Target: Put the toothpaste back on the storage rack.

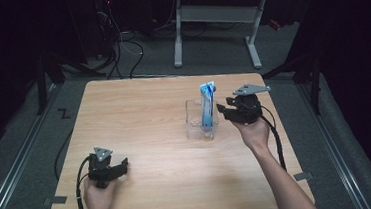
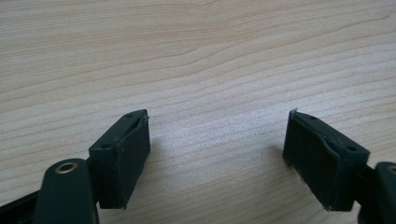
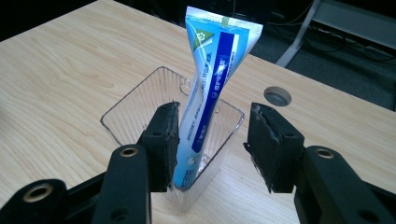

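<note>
Surface: we see a pale wood-grain surface [image 1: 151, 137] in a dark room, with a white-legged desk [image 1: 217, 26] and loose cables on the grey floor behind it.
Writing: we make out a blue band of small white print and a green recycling-style mark on the toothpaste tube [image 3: 210, 79]; the print is too small for us to read.
Container: we find a clear ribbed plastic cup [image 3: 135, 100] standing toward the right half of the surface, open at the top.
Contents: we see the tube standing in the cup, crimped end up, leaning against its far wall.
Right tongs: we see the right tongs [image 3: 212, 140] held level just beside the cup, jaws apart, pressing on nothing; the tube stands beyond the gap between them.
Left tongs: we see the left tongs [image 2: 217, 154] wide open over bare wood near the front left corner.
Hands: we note the right hand [image 1: 253, 131] gripping its tool from below, the left hand [image 1: 98, 194] resting low.
</note>
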`<state>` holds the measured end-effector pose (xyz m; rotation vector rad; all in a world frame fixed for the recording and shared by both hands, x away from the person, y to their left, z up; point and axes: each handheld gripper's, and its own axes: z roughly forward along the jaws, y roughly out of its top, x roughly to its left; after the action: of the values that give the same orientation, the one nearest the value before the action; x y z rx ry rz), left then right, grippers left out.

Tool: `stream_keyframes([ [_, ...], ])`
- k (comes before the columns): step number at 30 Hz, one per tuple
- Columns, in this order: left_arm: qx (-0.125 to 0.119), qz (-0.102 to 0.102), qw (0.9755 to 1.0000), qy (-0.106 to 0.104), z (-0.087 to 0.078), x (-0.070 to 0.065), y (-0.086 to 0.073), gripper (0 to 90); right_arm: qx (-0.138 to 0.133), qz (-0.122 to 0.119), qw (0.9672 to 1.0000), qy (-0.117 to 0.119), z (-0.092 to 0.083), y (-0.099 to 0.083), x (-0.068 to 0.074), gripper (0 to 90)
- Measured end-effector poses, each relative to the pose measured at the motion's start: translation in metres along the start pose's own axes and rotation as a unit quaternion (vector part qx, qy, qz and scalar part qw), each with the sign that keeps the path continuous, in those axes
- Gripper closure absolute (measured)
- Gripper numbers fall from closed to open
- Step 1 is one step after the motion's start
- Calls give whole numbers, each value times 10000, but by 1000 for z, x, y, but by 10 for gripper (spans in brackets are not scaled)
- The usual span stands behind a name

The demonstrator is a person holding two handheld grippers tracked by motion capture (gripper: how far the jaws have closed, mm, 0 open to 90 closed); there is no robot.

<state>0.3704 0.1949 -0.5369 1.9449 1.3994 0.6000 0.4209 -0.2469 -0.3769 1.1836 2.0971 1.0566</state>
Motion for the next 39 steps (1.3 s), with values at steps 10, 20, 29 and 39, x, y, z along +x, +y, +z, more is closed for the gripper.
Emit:
stream_keyframes([
  [10, 2, 4, 10000, -1, 0, 0, 0, 232, -48, 108, 9999, 5, -10, -15, -3, 542],
  [20, 1, -13, 10000, 4, 0, 0, 0, 232, -110, 346, 9993, -18, -20, -35, -12, 542],
  [29, 1, -15, 10000, 3, 0, 0, 0, 232, -101, 466, 9989, -24, -27, -51, -14, 542],
  [39, -1, -17, 10000, 8, 0, 0, 0, 232, -94, 598, 9982, -31, -31, -65, -17, 542],
])
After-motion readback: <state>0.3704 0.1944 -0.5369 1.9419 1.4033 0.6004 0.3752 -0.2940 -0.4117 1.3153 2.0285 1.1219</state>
